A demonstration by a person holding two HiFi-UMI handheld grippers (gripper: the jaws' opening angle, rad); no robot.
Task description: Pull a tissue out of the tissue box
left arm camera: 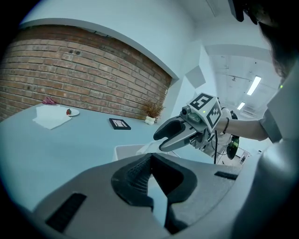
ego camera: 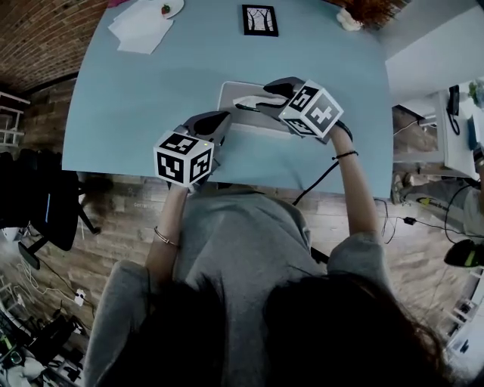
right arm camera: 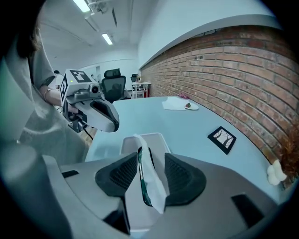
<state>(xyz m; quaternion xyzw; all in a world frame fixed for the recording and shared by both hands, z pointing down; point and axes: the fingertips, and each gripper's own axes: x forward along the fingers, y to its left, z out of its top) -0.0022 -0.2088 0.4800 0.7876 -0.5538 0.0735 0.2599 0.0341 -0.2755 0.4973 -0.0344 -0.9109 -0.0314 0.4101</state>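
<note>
The tissue box (right arm camera: 159, 139) is sitting on the table (ego camera: 136, 113) near the middle of its near edge, with a white tissue (right arm camera: 156, 186) sticking up out of its slot. The right claw (right arm camera: 150, 161) is gaping wide around that tissue, not pinching it. The left claw (left arm camera: 150, 158) is hovering closed and empty beside the box, over the near edge.

The table's (ego camera: 136, 113) left side lies open; the tissue box (ego camera: 229, 94) blocks the near edge's middle, a picture frame (ego camera: 259, 20) the far edge, napkins (ego camera: 141, 26) the far left corner.
</note>
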